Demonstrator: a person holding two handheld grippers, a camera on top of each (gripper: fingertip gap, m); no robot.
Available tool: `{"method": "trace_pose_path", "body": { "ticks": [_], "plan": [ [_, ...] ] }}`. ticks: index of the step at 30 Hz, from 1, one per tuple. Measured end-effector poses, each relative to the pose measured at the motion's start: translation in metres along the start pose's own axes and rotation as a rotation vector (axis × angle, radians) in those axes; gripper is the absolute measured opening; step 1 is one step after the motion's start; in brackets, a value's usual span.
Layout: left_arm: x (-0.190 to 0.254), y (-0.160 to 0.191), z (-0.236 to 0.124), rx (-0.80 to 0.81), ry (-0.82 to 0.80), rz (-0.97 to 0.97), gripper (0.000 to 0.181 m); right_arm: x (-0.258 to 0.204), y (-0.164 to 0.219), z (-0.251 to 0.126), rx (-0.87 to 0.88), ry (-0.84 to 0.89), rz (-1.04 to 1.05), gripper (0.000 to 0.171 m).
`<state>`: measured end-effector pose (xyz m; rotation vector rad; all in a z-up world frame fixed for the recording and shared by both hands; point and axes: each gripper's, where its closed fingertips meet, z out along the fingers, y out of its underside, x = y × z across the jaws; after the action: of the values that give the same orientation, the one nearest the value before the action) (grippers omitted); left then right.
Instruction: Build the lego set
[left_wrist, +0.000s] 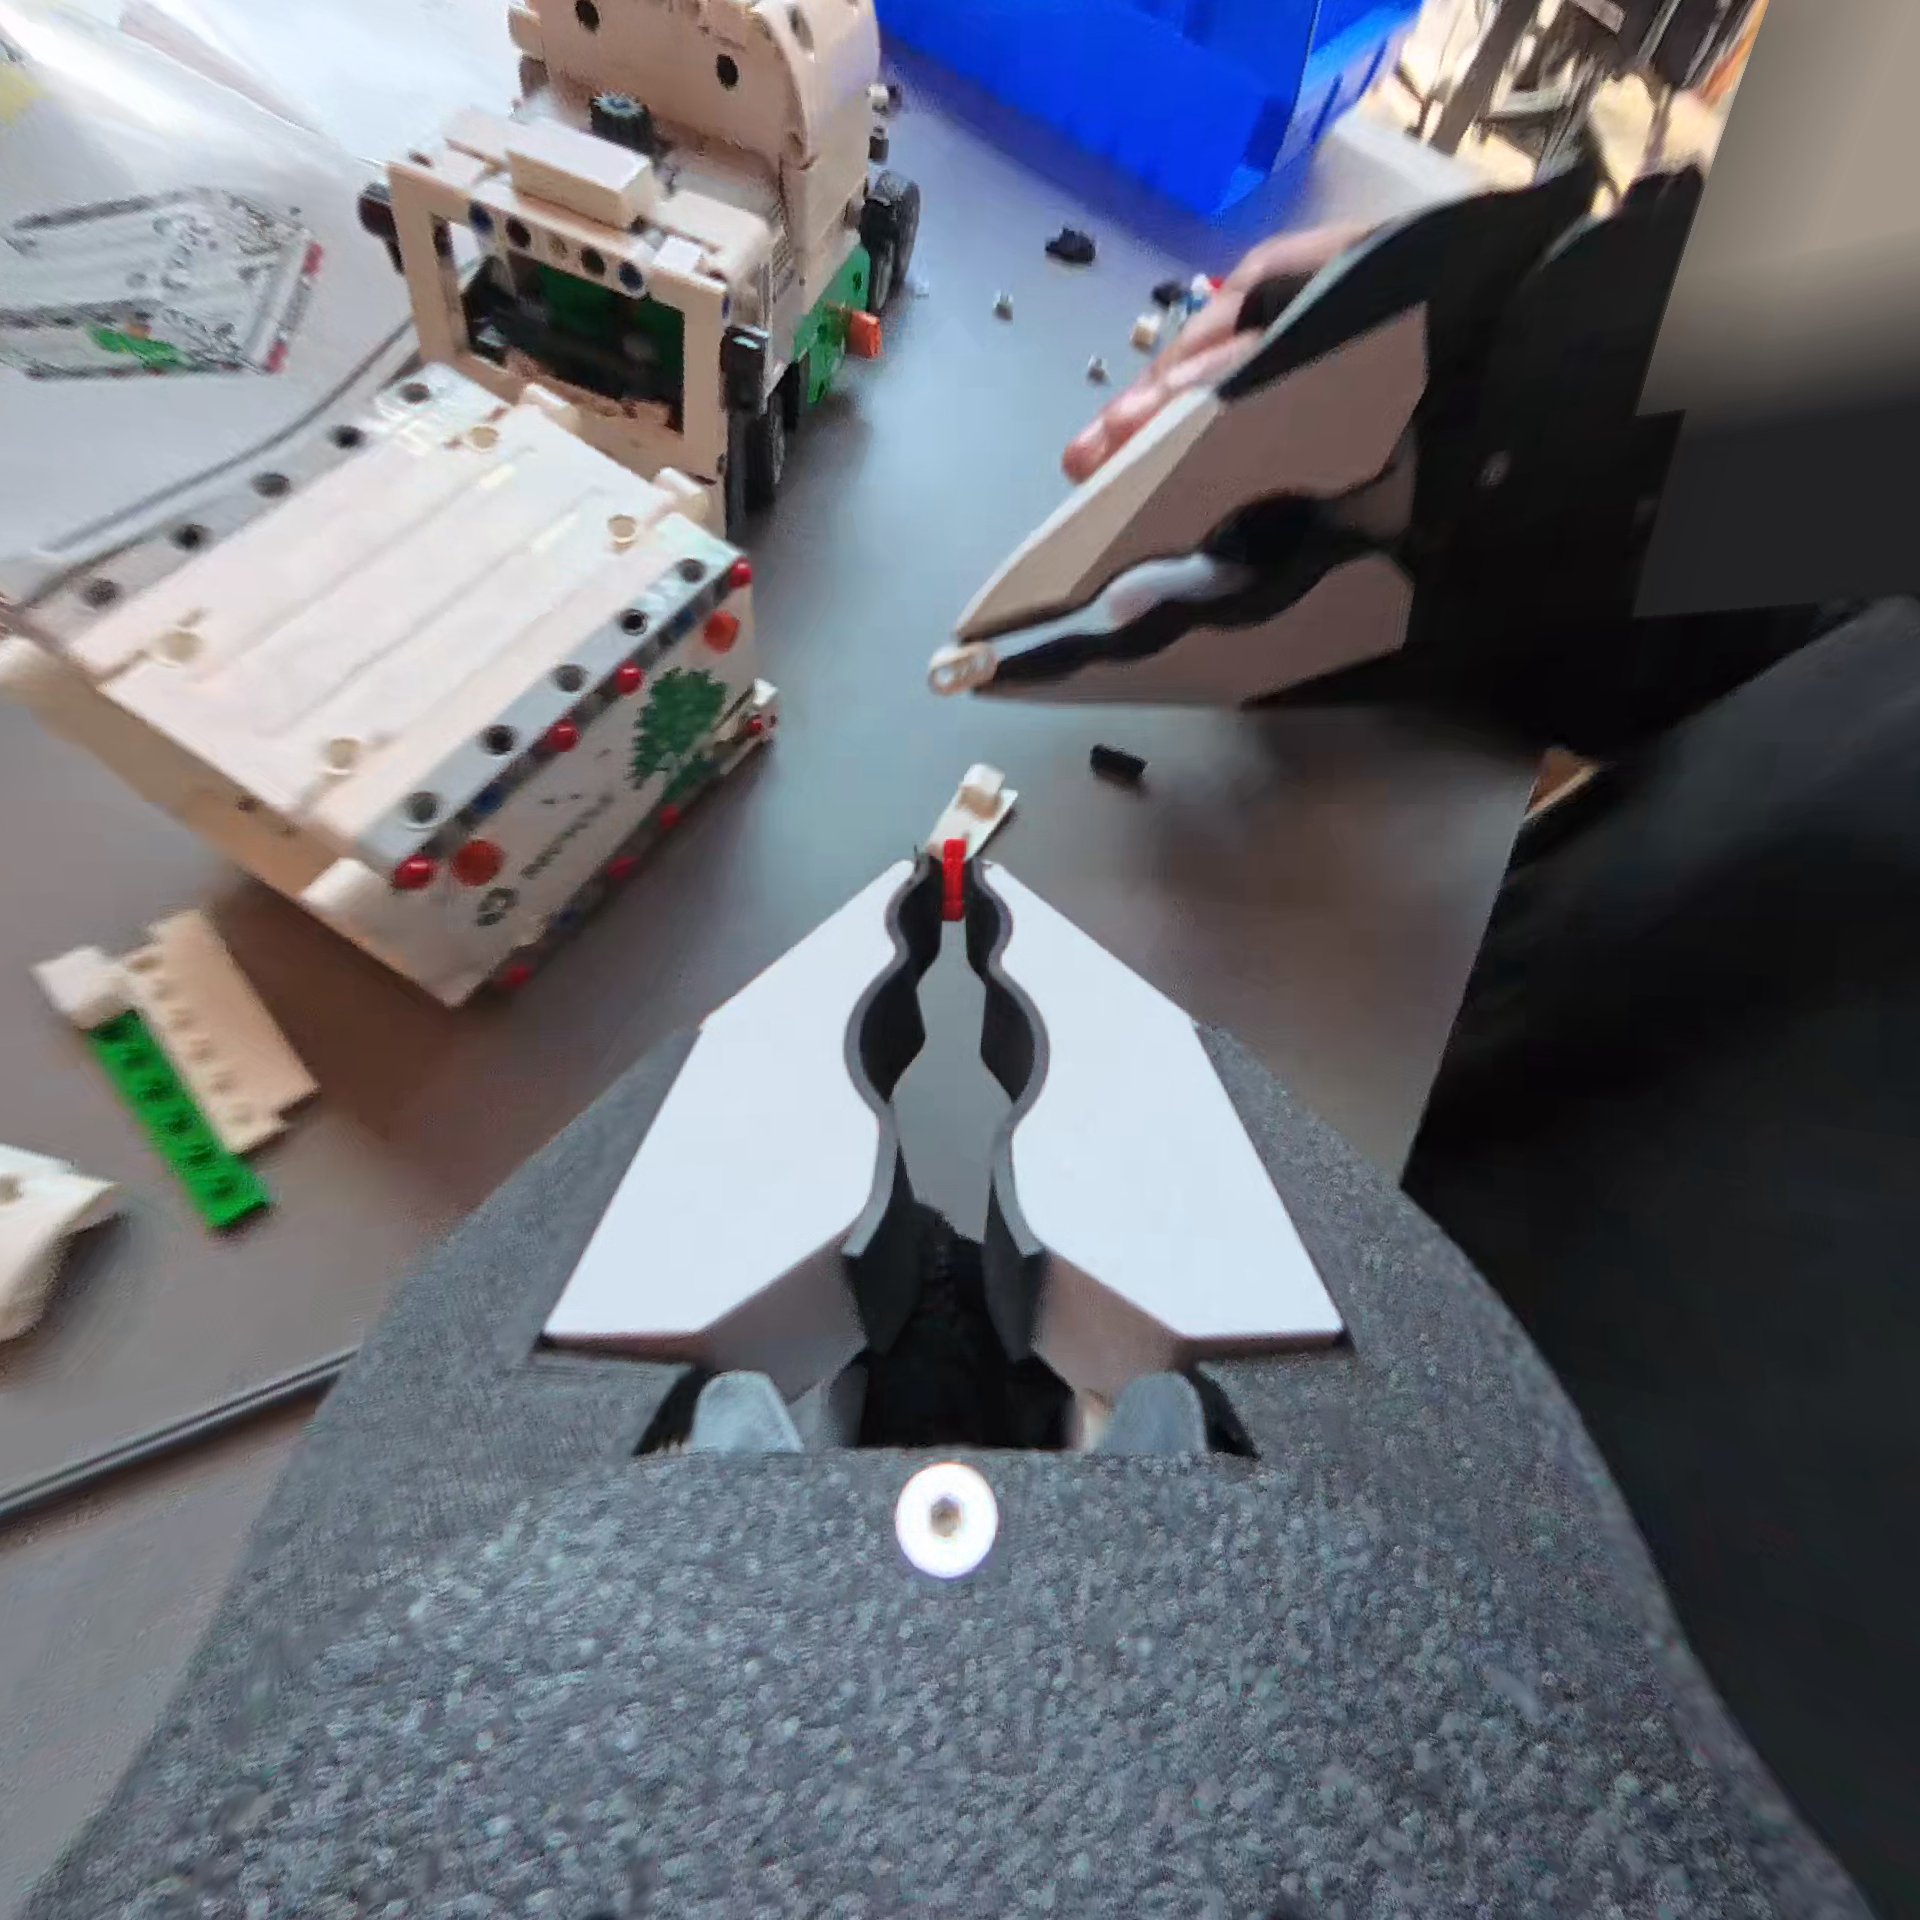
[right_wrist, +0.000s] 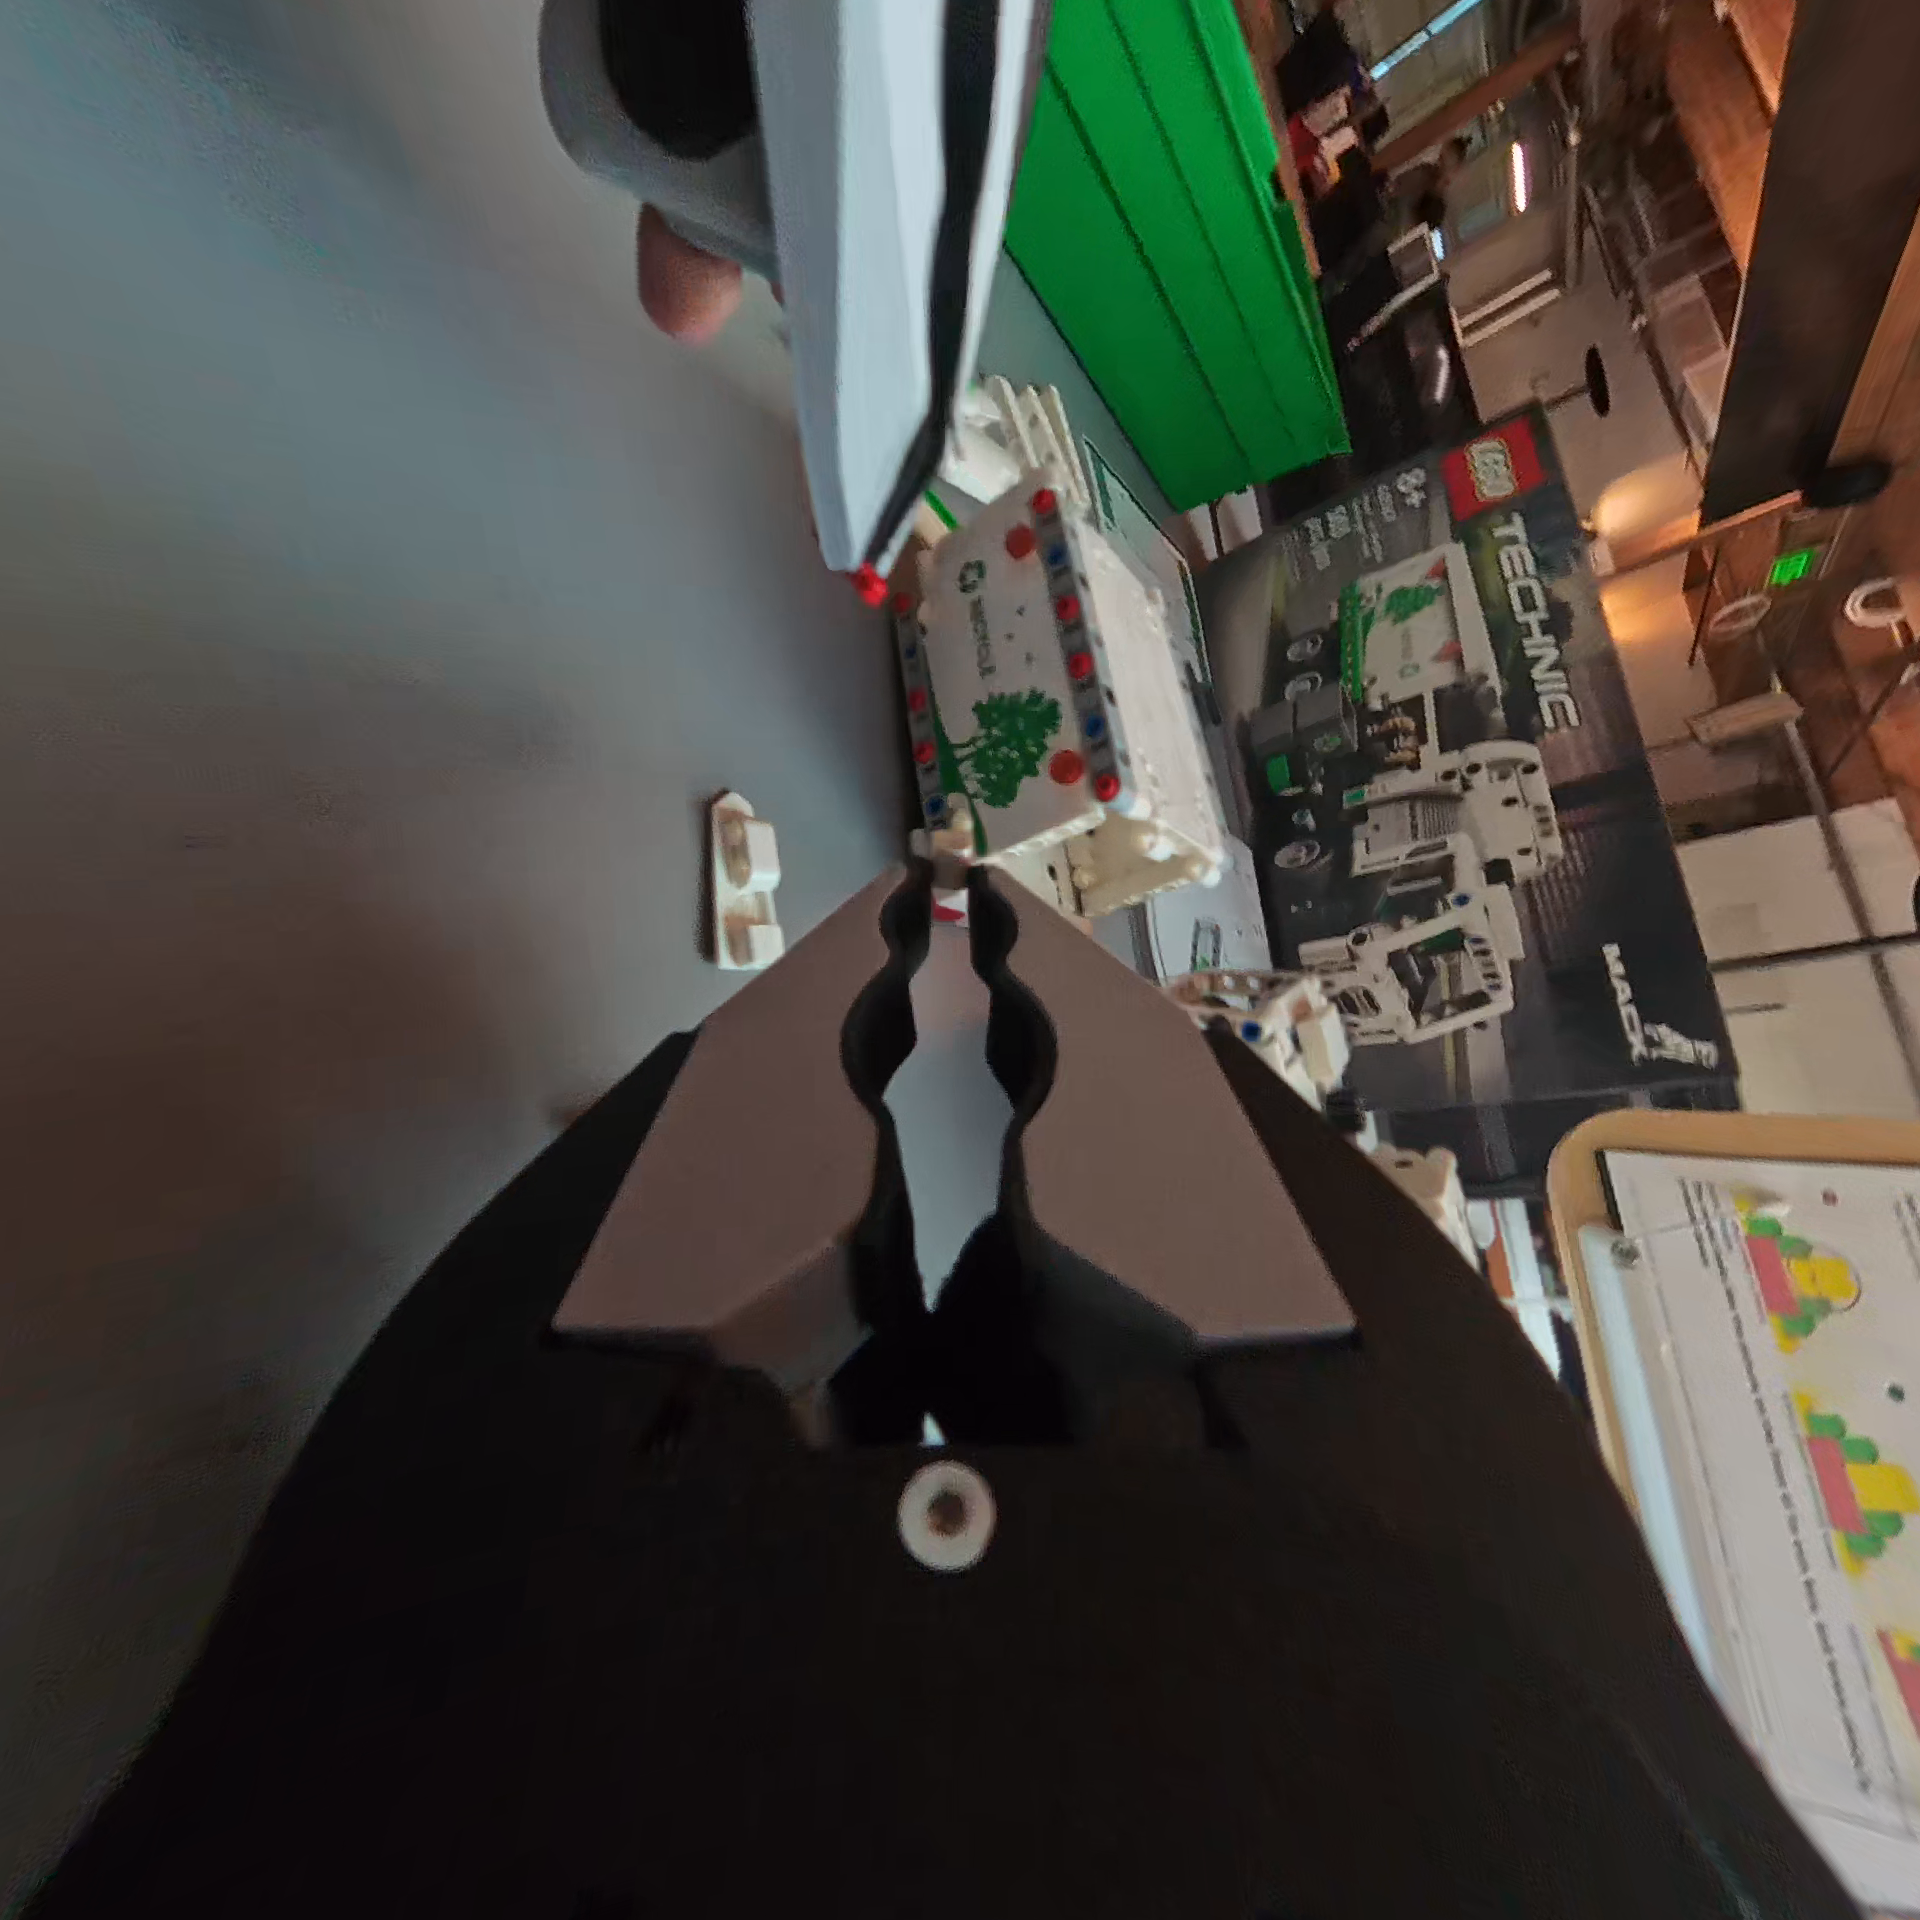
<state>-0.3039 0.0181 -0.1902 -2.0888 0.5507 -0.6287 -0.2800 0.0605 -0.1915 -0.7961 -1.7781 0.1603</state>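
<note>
My left gripper (left_wrist: 948, 868) is shut on a small red pin (left_wrist: 953, 896), held just above the dark table. A small white bracket piece (left_wrist: 982, 805) lies on the table right beyond its tips. My right gripper (left_wrist: 971, 649) comes in from the right, shut on a small white piece (left_wrist: 954, 668) with a hole in it. In the right wrist view my right gripper (right_wrist: 945, 878) pinches that white piece (right_wrist: 948, 896). The left gripper (right_wrist: 871, 566) with the red pin (right_wrist: 869, 588) is above it. The white bracket (right_wrist: 743, 883) lies to the left. The white truck body (left_wrist: 416, 707) lies on its side.
The truck cab and chassis (left_wrist: 644, 260) stand behind the body. White and green plates (left_wrist: 177, 1060) lie at the left, a black pin (left_wrist: 1117, 762) and loose bits at the right. A blue bin (left_wrist: 1122, 83), instruction booklet (left_wrist: 156, 281), set box (right_wrist: 1455, 779) and green bin (right_wrist: 1164, 260) stand around. One gripper's finger ends stand about 6 centimetres off the other's. From the right gripper's tips to the white bracket (right_wrist: 743, 883) is close to 4 centimetres. My left wrist view (left_wrist: 977, 820) looks at it from another angle.
</note>
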Motion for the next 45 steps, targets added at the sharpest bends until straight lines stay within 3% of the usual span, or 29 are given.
{"method": "trace_pose_path", "body": {
  "ticks": [4, 12, 19, 30, 41, 45],
  "plan": [
    [0.020, -0.001, 0.017, 0.068, 0.037, -0.138, 0.002, -0.018, -0.009, -0.001, 0.065, -0.091, -0.077, 0.005],
    [0.014, 0.012, 0.025, -0.009, -0.266, 0.287, 0.002, -0.027, -0.012, 0.002, 0.092, -0.209, -0.156, 0.005],
    [0.018, 0.013, 0.026, -0.011, -0.257, 0.314, 0.002, -0.037, -0.012, 0.001, 0.051, -0.141, -0.327, 0.005],
    [0.020, 0.019, 0.031, -0.060, -0.284, 0.374, 0.002, -0.038, -0.016, -0.005, 0.039, -0.070, -0.424, 0.005],
    [0.020, 0.022, 0.032, -0.082, -0.234, 0.309, 0.002, -0.040, -0.015, -0.003, -0.031, 0.030, -0.615, 0.005],
    [0.019, 0.018, 0.029, -0.052, -0.232, 0.286, 0.002, -0.036, -0.018, -0.003, -0.045, 0.050, -0.559, 0.005]
  ]
}}
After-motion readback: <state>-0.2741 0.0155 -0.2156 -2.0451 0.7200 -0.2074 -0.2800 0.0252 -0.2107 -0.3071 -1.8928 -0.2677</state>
